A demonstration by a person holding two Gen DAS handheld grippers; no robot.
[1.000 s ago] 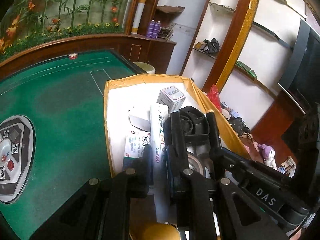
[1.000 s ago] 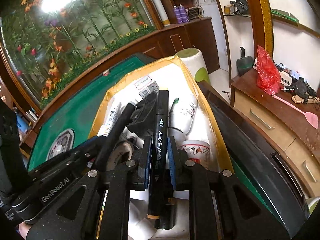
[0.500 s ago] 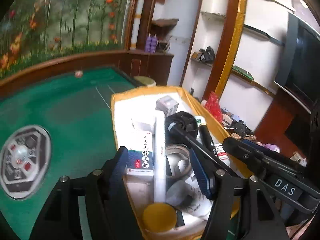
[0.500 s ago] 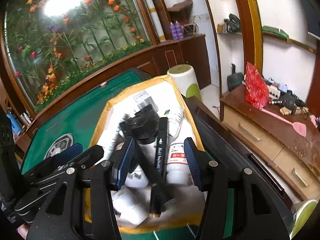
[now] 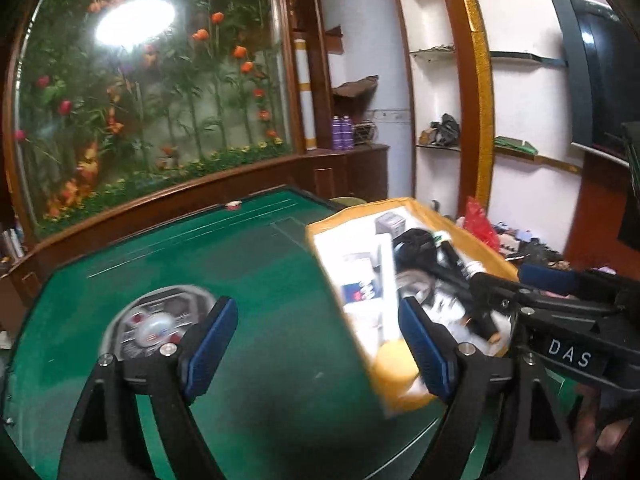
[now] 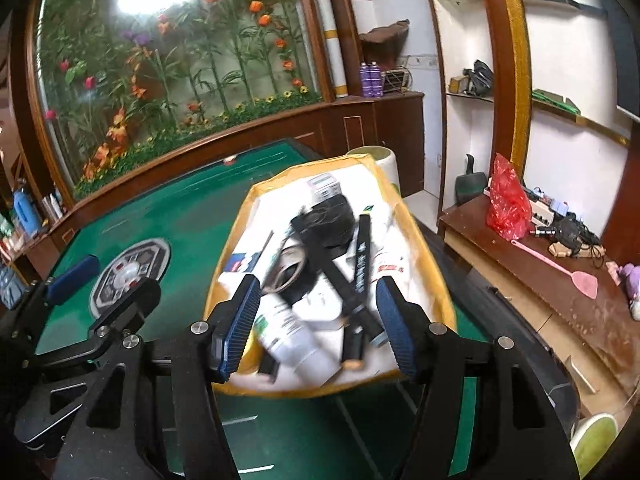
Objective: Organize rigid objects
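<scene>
The left gripper (image 5: pixel 316 344) stands wide apart with nothing between its blue pads; its jaws have just been opening, and only the green felt of the table (image 5: pixel 256 280) shows through the gap. The right gripper (image 6: pixel 316 320) is likewise spread and holds nothing, its jaws having just been opening too; it hangs above the near end of the tray (image 6: pixel 436 280), and the things seen between its fingers lie in the tray below them, not pinched.

The tray is a shallow box with a yellow-orange rim and a white floor, set on the table towards its right side. It is crowded. A black marker pen (image 6: pixel 362 256) with white lettering lies lengthwise, crossed near its lower end by a second dark stick-like thing. Left of these sits a roll of tape (image 6: pixel 290 268), and beyond that a black strap or cable bundle (image 6: pixel 328 220). A white bottle (image 6: pixel 292 332) with a green-marked label lies on its side at the near end, beside a white box. A long white tube (image 5: pixel 386 276) runs along the tray next to a blue-and-white carton (image 5: pixel 360 290), and a small grey-white box (image 6: pixel 324 186) stands at the far end. A round yellow thing (image 5: pixel 394 360), perhaps a lid, rests at the near corner; the blur hides its detail.

Out on the felt, left of the tray, is the table's hexagonal centre console (image 6: pixel 130 270).
</scene>
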